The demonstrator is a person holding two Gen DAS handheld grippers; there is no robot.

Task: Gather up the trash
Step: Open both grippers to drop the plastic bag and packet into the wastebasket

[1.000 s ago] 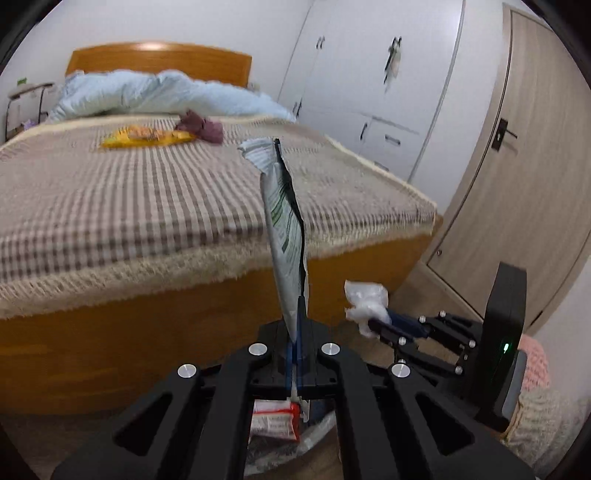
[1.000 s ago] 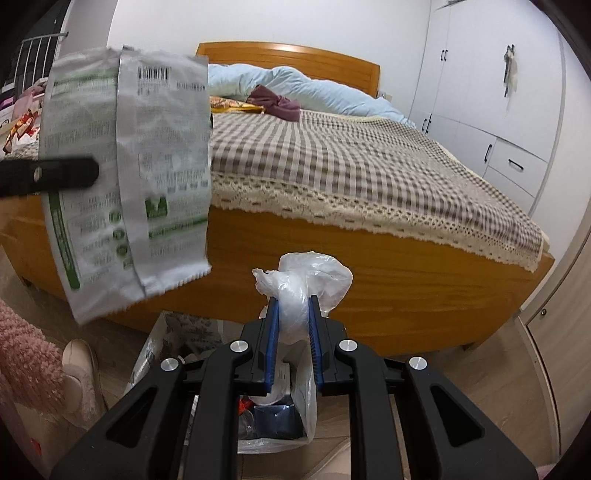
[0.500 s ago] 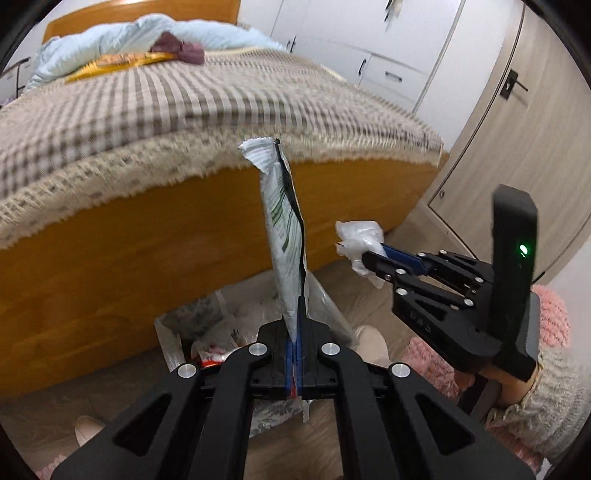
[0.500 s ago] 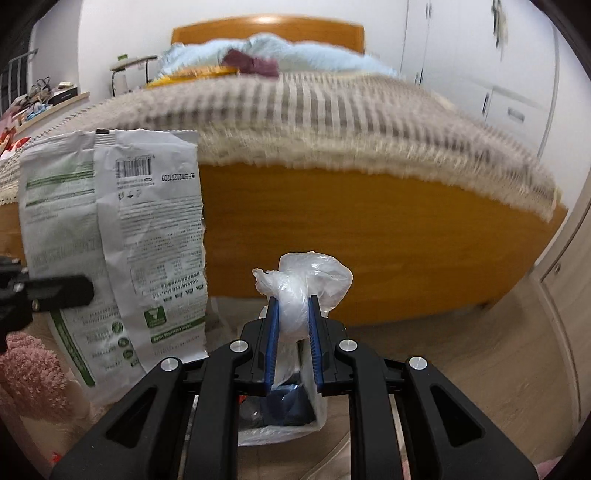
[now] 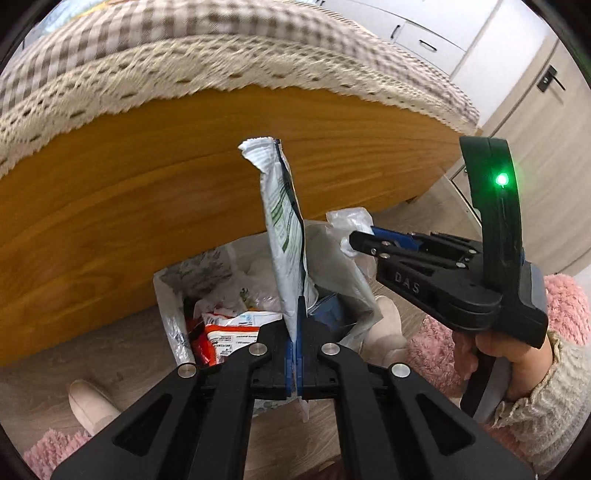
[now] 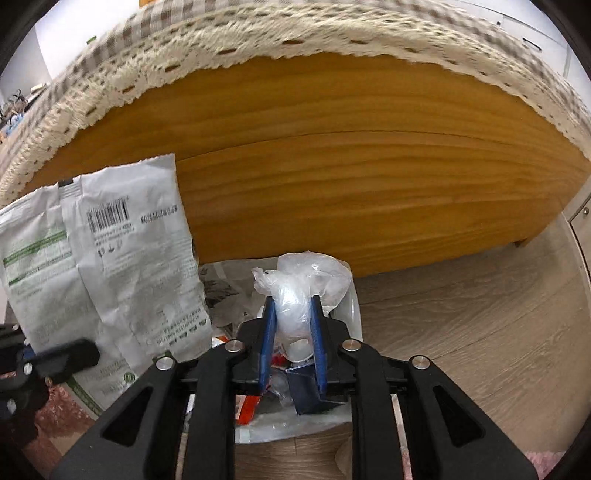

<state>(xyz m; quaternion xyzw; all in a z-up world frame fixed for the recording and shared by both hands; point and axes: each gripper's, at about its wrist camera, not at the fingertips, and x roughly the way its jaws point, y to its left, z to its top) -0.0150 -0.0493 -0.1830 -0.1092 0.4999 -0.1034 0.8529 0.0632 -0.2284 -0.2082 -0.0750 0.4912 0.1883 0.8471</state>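
We see a wooden bed frame [image 6: 351, 155] filling the background, a checked bedspread [image 5: 177, 33] with a lace fringe [image 6: 258, 44] overhanging it, wood-look flooring [image 6: 480, 314] below, white cabinets [image 5: 417, 26] and a door [image 5: 546, 122] at far right.

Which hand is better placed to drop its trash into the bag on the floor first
Likely the right. Its tongs hang over the open clear plastic trash bag and are opening around the crumpled clear plastic wad. The left tongs are clamped on the tall white-and-green printed wrapper.
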